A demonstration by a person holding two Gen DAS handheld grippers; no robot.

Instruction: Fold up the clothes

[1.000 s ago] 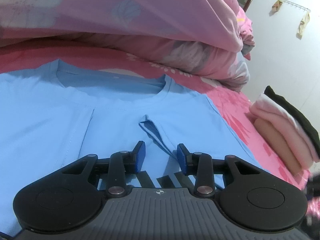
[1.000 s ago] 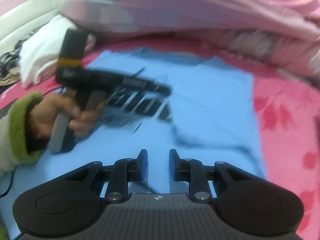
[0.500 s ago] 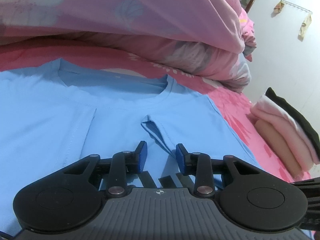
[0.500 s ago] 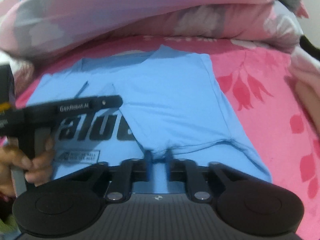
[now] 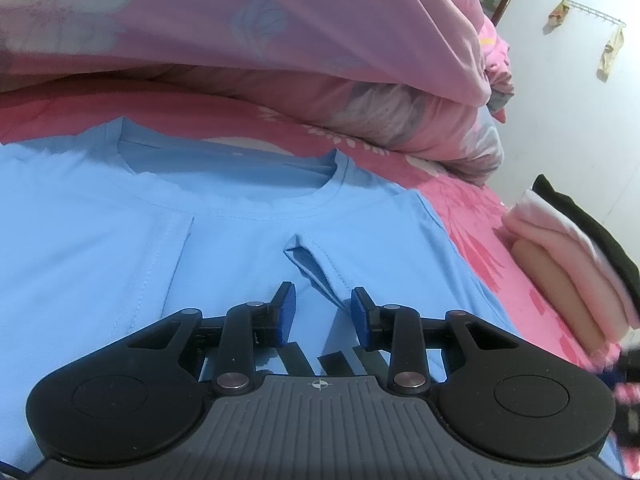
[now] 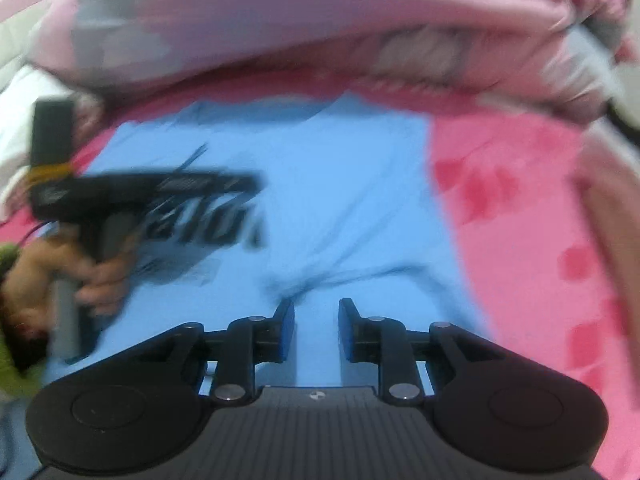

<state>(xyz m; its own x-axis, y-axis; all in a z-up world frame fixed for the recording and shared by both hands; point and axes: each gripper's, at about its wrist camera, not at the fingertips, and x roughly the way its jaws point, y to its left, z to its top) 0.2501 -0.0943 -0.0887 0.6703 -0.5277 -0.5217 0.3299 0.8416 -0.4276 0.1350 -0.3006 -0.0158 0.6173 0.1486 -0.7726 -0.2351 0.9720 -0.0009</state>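
Blue T-shirt [image 5: 224, 240] is laid flat on pink bedsheet [image 5: 472, 216], sleeves folded in; left gripper [image 5: 322, 314] is held part-open, empty; right gripper [image 6: 316, 330] is opening, nothing between jaws; hem regrasp likely needed next.

Heaped quilt [image 5: 280, 40] behind shirt [image 5: 100, 240]

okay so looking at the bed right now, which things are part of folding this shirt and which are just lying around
Part of the job:
- blue T-shirt, both sleeves folded in
- left tool, open over the shirt
- right tool, jaws opening, nothing between them

Just lying about:
- pink quilt
- folded clothes pile
- pink bedsheet
- wall hooks
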